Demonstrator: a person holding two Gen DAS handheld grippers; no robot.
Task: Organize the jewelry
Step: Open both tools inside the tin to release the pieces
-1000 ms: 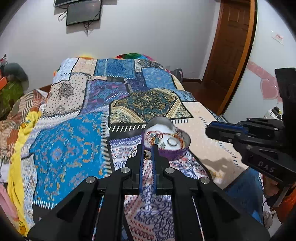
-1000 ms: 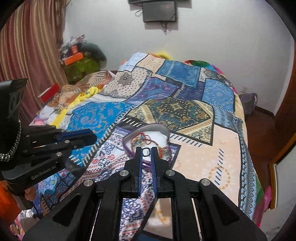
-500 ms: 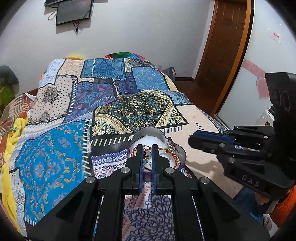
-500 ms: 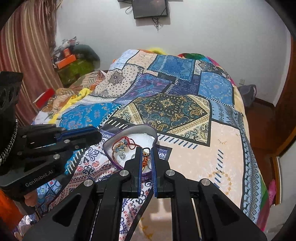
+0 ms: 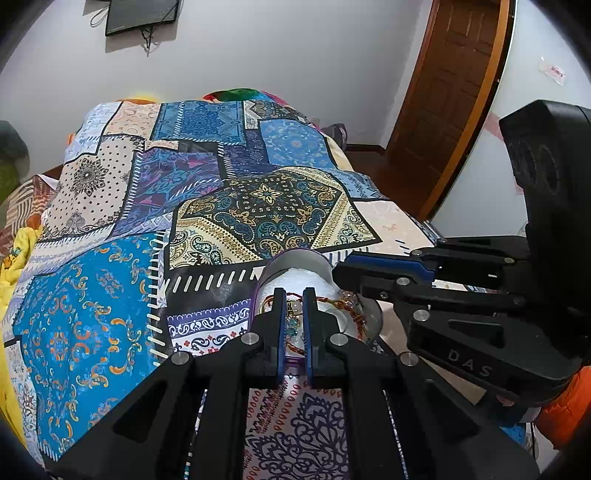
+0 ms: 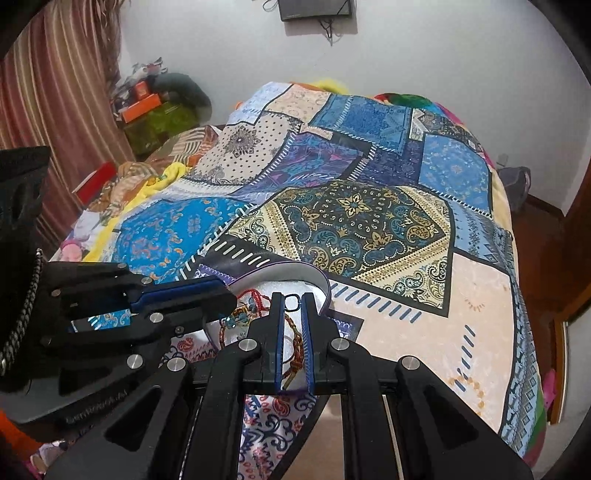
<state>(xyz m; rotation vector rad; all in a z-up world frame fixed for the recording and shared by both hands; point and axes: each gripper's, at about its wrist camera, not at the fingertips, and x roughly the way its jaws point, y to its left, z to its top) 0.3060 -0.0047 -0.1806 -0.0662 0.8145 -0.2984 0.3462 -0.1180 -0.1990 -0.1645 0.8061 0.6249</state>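
A heart-shaped box (image 5: 295, 255) with a purple rim and white lining lies on the patchwork quilt (image 5: 122, 302). Red and orange thread bracelets (image 6: 255, 297) and beaded pieces lie inside. My left gripper (image 5: 294, 295) is shut and hangs low over the box's near side, with the jewelry just under its tips. My right gripper (image 6: 292, 298) is also shut over the box, beside the left gripper (image 6: 225, 295). A small metal ring (image 6: 293, 297) shows right at its tips; I cannot tell whether it is pinched. From the left wrist, the right gripper (image 5: 341, 273) reaches in over the box's right edge.
The quilt covers a bed that runs back to a white wall with a mounted screen (image 5: 142, 14). A wooden door (image 5: 450, 96) stands on the right. Striped curtains (image 6: 55, 92) and piled boxes and clothes (image 6: 147, 110) crowd the left side. The bed's right edge (image 6: 524, 332) drops to the floor.
Both grippers have moved forward and down toward the box, which now sits right under their tips. The two grippers have drawn closer together. Both stayed shut.
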